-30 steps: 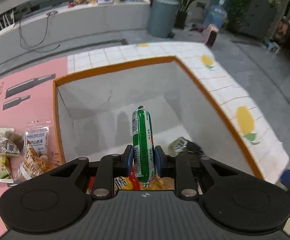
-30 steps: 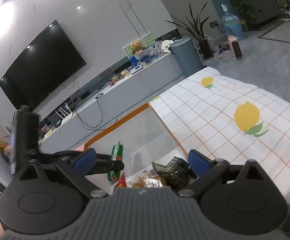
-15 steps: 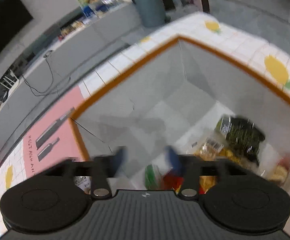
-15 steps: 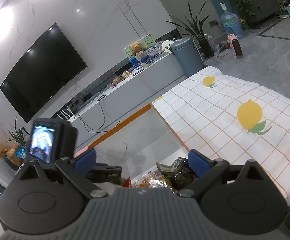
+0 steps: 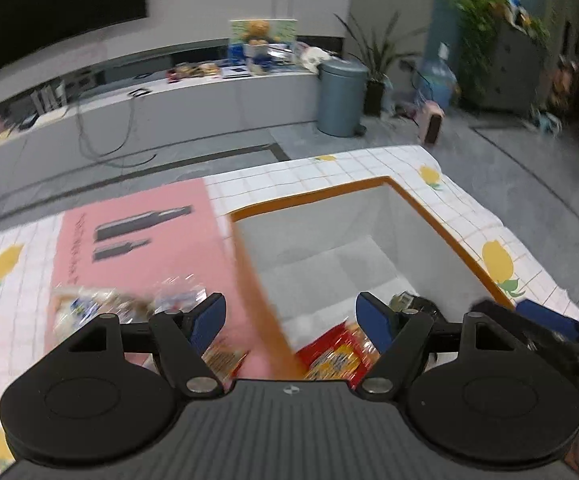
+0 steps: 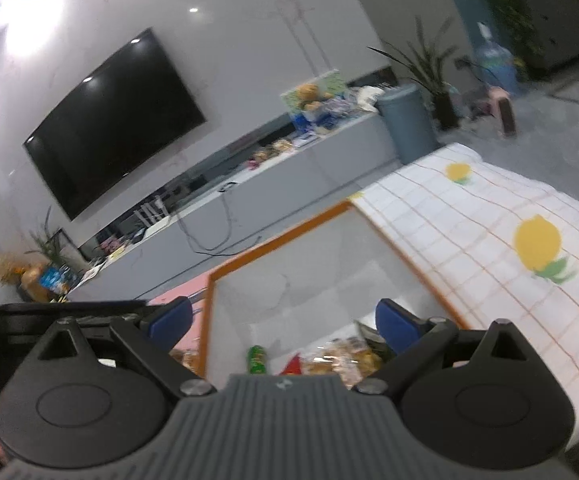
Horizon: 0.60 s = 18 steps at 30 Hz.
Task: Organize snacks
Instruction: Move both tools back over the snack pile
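A white box with an orange rim stands on the table. It holds a red snack packet, a dark packet and a green sausage beside a biscuit packet. My left gripper hovers over the box's left rim, open, with nothing between its fingers. Blurred loose snack packets lie on the pink mat left of the box. My right gripper is open and empty above the box's near side; its body shows at the right in the left wrist view.
A pink mat covers the table left of the box, on a white cloth with lemons. Beyond the table are a low cabinet, a grey bin, a wall TV and plants.
My left gripper let go of the green sausage, which now lies in the box. It opened wide, rose and swung left over the box's rim. The right gripper shifted a little.
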Tool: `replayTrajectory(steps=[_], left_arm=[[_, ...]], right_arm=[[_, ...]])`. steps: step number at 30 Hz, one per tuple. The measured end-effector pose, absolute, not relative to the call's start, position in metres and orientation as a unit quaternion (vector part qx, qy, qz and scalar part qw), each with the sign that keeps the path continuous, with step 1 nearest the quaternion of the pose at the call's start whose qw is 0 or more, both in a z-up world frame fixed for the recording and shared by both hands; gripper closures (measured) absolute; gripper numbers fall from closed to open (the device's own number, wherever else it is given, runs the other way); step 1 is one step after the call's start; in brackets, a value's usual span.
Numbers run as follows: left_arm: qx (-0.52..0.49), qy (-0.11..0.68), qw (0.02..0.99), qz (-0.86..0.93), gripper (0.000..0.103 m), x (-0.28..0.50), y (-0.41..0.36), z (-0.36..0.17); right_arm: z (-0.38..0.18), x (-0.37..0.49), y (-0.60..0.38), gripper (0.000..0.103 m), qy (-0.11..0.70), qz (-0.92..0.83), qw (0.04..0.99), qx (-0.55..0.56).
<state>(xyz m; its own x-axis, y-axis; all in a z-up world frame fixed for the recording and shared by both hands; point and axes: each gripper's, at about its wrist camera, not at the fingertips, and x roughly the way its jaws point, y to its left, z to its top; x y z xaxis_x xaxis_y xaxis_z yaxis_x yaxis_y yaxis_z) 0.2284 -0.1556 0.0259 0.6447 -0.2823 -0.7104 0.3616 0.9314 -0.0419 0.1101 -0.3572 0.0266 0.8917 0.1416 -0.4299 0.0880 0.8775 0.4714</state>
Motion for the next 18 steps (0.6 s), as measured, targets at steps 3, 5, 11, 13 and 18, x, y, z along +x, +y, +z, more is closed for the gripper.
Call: replayTrajectory(steps=[3,5,11,13,18], left_arm=[[0.026,0.380,0.910,-0.161,0.016,0.214,-0.117,0.031],[0.015,0.373,0.915,-0.150,0.016,0.204,-0.093,0.032],[-0.030,0.367,0.925,-0.090,0.016,0.183,-0.020,0.027],[-0.042,0.374,0.923,-0.076,0.016,0.179,-0.001,0.022],[-0.061,0.389,0.918,-0.052,0.016,0.176,0.027,0.007]], right_arm=[[0.028,0.112,-0.337,0.007,0.220,0.038,0.946,0.233],[0.028,0.115,-0.322,0.007,0.217,0.056,0.948,0.226],[0.024,0.114,-0.288,0.007,0.204,0.105,0.951,0.207],[0.024,0.114,-0.280,0.007,0.197,0.116,0.954,0.197],[0.024,0.110,-0.255,0.007,0.172,0.146,0.960,0.164]])
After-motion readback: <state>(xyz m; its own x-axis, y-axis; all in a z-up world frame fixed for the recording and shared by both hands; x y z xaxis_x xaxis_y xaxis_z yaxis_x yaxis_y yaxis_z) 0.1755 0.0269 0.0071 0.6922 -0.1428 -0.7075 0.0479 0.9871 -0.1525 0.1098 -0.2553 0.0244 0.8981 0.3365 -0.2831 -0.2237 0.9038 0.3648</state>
